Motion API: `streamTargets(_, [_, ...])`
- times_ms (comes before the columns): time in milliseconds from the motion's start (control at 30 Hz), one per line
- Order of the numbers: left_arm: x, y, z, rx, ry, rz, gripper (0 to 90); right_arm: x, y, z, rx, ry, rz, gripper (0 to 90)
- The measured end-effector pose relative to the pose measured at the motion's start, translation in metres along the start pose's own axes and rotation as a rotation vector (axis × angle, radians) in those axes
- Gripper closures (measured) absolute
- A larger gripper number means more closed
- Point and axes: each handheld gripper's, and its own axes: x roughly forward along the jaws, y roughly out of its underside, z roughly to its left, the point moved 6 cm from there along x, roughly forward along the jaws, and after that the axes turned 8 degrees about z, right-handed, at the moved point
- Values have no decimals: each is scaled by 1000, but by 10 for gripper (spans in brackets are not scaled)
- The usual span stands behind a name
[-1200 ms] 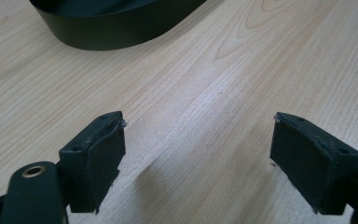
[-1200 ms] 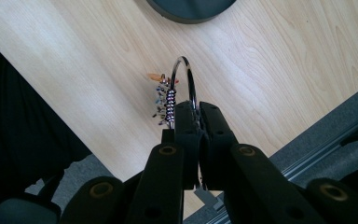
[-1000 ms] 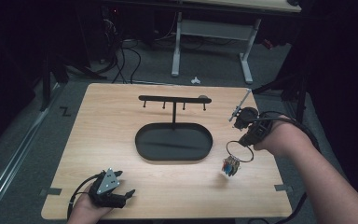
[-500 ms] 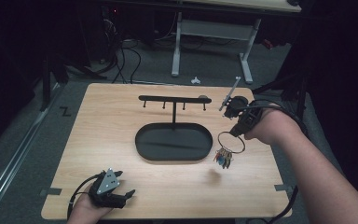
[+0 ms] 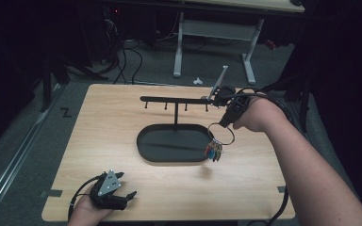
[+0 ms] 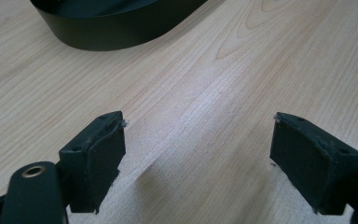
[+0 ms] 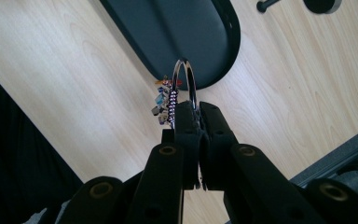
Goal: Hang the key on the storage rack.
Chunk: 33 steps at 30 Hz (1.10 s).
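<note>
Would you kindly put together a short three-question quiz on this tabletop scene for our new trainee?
1. True or false: the right gripper is shut on the key ring.
2. Which best describes the left gripper? A) open, holding nothing, low over the table; B) shut on the key ring; C) inside the oval tray.
3. Fill in: the coloured charms hang from the ring above the right end of the ______.

Key: 1 true. 2 A. 3 oval tray, which forms the base of the hook stand.
</note>
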Motion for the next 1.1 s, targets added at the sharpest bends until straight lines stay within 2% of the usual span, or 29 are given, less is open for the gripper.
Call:
streamTargets(400, [-1,1,3,-7,-4,-1,183,12,-27,-11,-3,-4,-9,873])
streamTargets(633, [-1,2,2,-3,-4,4,184,11,-40,-19,0,-9,-24,873])
streamTargets(967, [-3,6,7,-25,-10,6,184,19,-59,-39,-12,-2,-8,873])
streamTargets(1100, [-3,8,7,-28,-14,8,183,21,-63,-48,5,6,0,873])
